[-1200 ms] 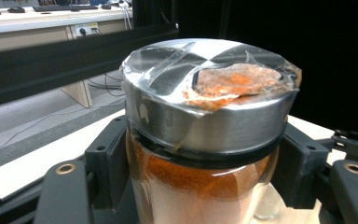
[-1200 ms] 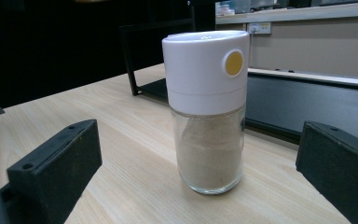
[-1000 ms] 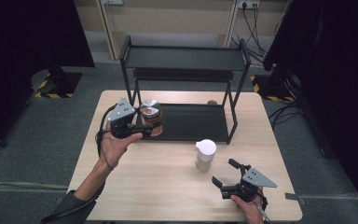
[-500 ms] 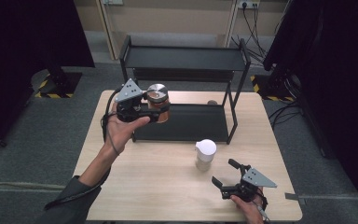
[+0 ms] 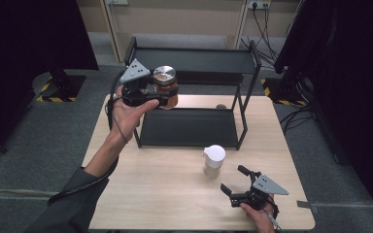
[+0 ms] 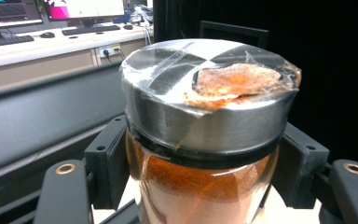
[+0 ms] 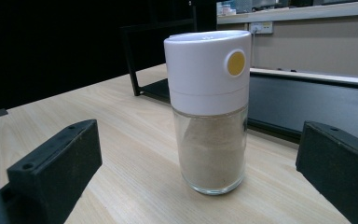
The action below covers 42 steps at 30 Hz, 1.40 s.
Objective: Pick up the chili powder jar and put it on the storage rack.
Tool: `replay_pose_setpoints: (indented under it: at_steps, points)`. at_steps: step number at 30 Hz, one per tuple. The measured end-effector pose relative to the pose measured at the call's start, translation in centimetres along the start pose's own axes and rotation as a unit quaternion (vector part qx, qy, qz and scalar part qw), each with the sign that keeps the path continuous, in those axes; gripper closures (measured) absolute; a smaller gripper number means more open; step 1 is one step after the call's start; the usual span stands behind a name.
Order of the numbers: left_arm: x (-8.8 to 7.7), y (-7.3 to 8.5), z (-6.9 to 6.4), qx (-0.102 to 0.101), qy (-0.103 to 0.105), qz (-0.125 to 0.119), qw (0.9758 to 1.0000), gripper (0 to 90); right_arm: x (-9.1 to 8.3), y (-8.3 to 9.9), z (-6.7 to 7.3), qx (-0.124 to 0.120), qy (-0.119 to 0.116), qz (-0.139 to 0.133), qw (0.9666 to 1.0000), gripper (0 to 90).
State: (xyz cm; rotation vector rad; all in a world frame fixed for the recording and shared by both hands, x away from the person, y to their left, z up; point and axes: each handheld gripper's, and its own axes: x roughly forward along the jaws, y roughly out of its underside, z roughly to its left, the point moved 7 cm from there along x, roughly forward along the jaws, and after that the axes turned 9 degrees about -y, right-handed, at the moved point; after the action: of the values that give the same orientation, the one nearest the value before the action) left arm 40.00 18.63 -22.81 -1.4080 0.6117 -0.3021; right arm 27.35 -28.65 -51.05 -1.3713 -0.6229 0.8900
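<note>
Raised since a second ago, left gripper (image 5: 162, 94) grasps the spice jar (image 5: 165, 87) above the rack's (image 5: 189, 60) left end. Right gripper (image 5: 235, 182) rests near the table's (image 5: 175, 194) front right corner, jaws released, white-capped shaker (image 5: 214, 160) just beyond.

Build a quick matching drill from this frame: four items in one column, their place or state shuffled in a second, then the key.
Items
1. spice jar
2. white-capped shaker
3. right gripper
4. black rack

Place or state
A. jaws open, low over the table's near right corner
B. stands at the back of the table, both shelves bare
C. clamped in the left gripper, held up in front of the rack's top shelf
D. upright on the table, between the rack and the open jaws

Pairs: 1-C, 2-D, 3-A, 4-B
</note>
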Motion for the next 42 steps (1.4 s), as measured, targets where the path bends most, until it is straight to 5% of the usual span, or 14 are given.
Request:
replay_pose_setpoints:
  at_steps: [26,42]
  points:
    - [3.2,-5.4,1.0,-0.014,-0.058,0.007,0.9982,30.7,0.0,0.0,0.0,0.001,-0.008,0.001,1.0000,0.4]
    - [6.7,-6.9,1.4,-0.029,-0.095,0.009,0.9950,30.7,0.0,0.0,0.0,-0.001,-0.014,-0.003,0.9999,0.4]
